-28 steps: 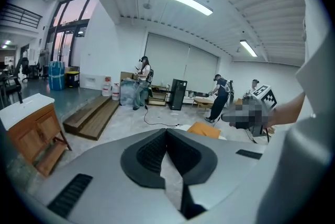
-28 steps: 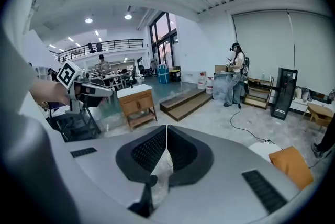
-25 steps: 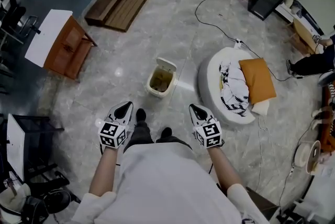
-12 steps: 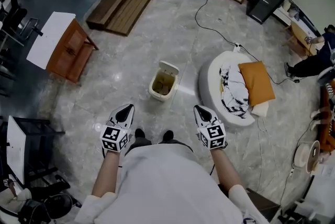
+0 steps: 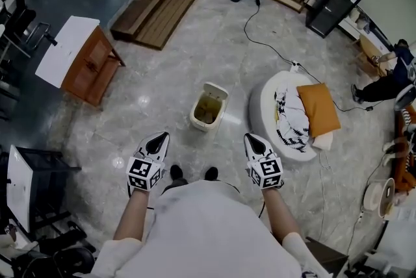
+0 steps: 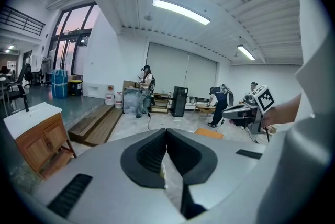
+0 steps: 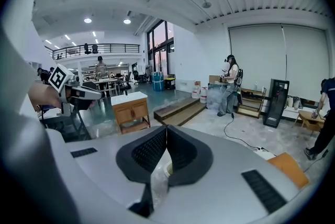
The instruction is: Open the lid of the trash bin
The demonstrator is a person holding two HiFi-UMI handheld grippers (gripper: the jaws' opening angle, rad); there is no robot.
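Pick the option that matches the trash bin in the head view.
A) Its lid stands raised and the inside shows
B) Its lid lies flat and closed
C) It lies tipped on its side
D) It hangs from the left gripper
A: the trash bin stands upright on the floor ahead of the person's feet, its lid swung up at the far side so the inside shows.

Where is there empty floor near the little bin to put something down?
The bare floor between the trash bin and the tipped wooden cabinet is widest. There is also room between the bin and the planks. The right is crowded: the round white bed sits close, with a cable behind it.
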